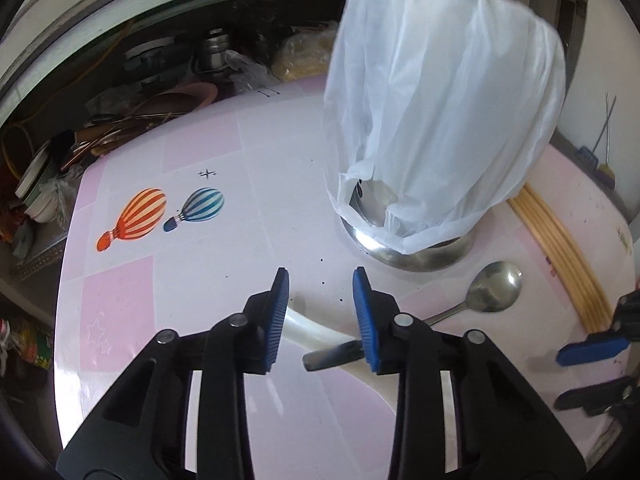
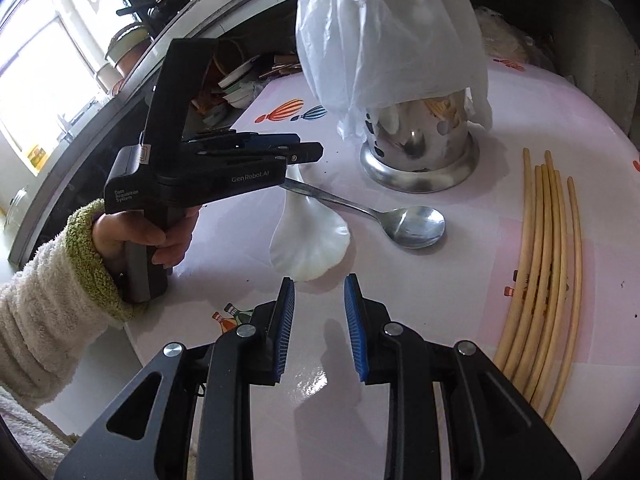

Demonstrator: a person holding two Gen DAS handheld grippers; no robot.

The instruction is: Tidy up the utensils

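Note:
A white plastic spoon (image 2: 312,240) and a metal spoon (image 2: 416,224) lie crossed on the pink table, in front of a steel utensil holder (image 2: 420,168) that has a white plastic bag (image 2: 392,40) draped over it. My left gripper (image 1: 320,276) stands low over both handles. The white handle (image 1: 308,324) and the metal handle's end (image 1: 332,356) lie between its blue pads, with a gap still showing. From the right wrist view, the left gripper (image 2: 312,152) is side-on, held by a hand. My right gripper (image 2: 320,284) is open and empty, just short of the white spoon's bowl.
Several pale chopsticks (image 2: 548,260) lie in a row at the right of the table. Bowls, pots and bags crowd the shelf (image 1: 160,92) beyond the table's far left edge. A fleece sleeve (image 2: 48,300) reaches in from the left. Balloon prints (image 1: 140,216) mark the tablecloth.

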